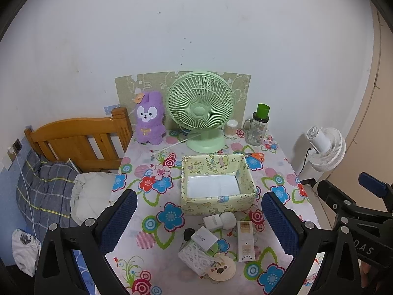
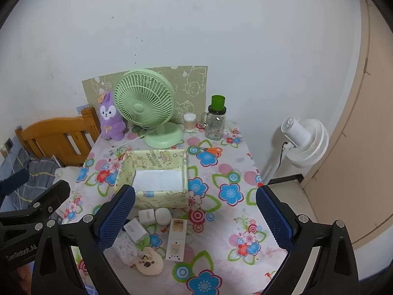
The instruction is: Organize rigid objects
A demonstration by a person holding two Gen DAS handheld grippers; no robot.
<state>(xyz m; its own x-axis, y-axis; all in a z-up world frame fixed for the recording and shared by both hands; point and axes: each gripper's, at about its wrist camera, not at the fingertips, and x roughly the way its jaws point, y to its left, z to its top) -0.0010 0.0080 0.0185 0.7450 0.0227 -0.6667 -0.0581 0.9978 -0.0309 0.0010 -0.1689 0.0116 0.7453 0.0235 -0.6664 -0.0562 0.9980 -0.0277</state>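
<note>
A pale yellow cartoon-print box (image 1: pixel 217 202) stands open and empty in the middle of the flowered table; it also shows in the right wrist view (image 2: pixel 162 199). In front of it lies a cluster of small items: a white cube charger (image 1: pixel 211 222), a white round piece (image 1: pixel 228 219), a long white box (image 1: pixel 245 241), a white adapter (image 1: pixel 205 238), a clear case of white cable (image 1: pixel 194 258) and a beige round case (image 1: pixel 222 269). My left gripper (image 1: pixel 199 221) is open above them. My right gripper (image 2: pixel 195 217) is open too, above the table's front.
A green desk fan (image 1: pixel 200 109), a purple plush rabbit (image 1: pixel 149 118), a cotton-swab jar (image 1: pixel 232 127), a glass jar with a green cap (image 1: pixel 258 127) and orange scissors (image 1: pixel 255 156) stand behind the box. A wooden bed headboard (image 1: pixel 78 140) is left, a white floor fan (image 1: pixel 325 147) right.
</note>
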